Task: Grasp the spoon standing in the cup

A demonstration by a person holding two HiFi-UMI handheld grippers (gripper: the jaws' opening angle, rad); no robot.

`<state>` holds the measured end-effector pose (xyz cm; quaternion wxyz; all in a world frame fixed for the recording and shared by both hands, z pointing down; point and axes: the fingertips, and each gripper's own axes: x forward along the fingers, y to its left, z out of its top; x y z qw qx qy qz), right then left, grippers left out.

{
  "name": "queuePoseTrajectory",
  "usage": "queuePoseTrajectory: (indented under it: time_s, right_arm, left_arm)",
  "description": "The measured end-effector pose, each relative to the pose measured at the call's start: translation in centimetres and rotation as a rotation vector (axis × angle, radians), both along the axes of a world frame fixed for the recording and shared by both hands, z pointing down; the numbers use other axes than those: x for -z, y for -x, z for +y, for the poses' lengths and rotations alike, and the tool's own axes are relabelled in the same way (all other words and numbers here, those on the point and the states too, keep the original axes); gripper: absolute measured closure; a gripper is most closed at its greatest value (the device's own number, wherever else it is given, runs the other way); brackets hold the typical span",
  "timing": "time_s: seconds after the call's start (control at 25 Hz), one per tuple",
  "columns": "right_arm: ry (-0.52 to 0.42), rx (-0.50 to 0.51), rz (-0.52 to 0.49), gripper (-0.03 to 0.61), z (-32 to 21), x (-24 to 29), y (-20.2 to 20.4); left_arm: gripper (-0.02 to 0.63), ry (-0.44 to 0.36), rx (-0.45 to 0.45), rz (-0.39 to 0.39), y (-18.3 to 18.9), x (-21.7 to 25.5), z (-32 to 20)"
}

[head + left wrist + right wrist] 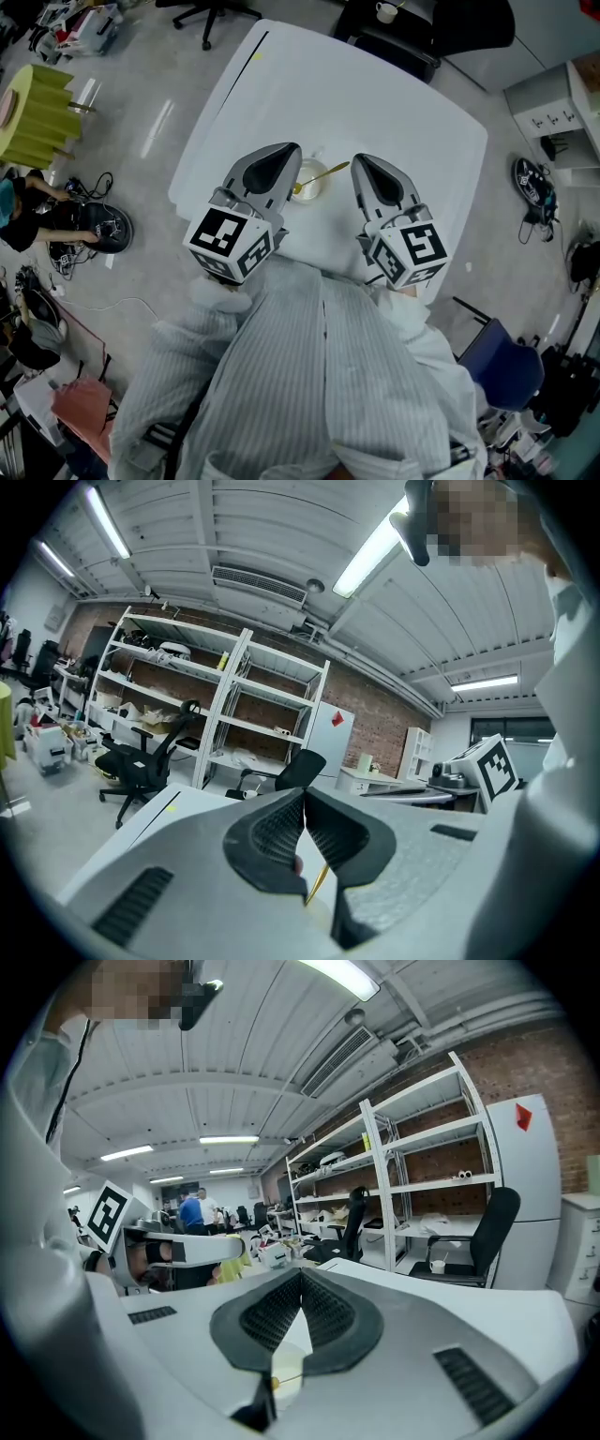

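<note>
A small white cup (pixel 307 181) stands near the middle of the white table (pixel 375 103), and a gold spoon (pixel 325 172) leans in it with its handle pointing right. My left gripper (pixel 287 154) sits just left of the cup, shut and holding nothing. Just right of the cup, beyond the spoon's handle, is my right gripper (pixel 364 162), also shut and empty. In the left gripper view the jaws (pixel 305 799) meet at the tips, with the spoon's handle (pixel 317 881) showing below them. In the right gripper view the shut jaws (pixel 300 1283) stand over the cup (pixel 286 1370).
The table's near edge lies under the person's striped sleeves (pixel 281 375). A dark chair with a mug (pixel 385 11) stands at the far side. Around the table are a yellow block (pixel 33 112), cables (pixel 89 225) and shoes (pixel 534 183). Shelves (pixel 216 705) and office chairs (pixel 141 757) stand beyond.
</note>
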<state>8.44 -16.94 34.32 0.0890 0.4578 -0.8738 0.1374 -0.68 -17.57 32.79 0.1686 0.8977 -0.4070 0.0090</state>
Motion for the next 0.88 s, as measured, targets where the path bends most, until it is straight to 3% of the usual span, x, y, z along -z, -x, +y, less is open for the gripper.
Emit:
queuePoseTrajectory:
  time_s: [0.88]
  right_arm:
    - [0.104, -0.086, -0.003, 0.566, -0.6, -3.6, -0.8]
  left_arm:
    - [0.601, 0.073, -0.057, -0.025, 0.5, -3.4, -0.8]
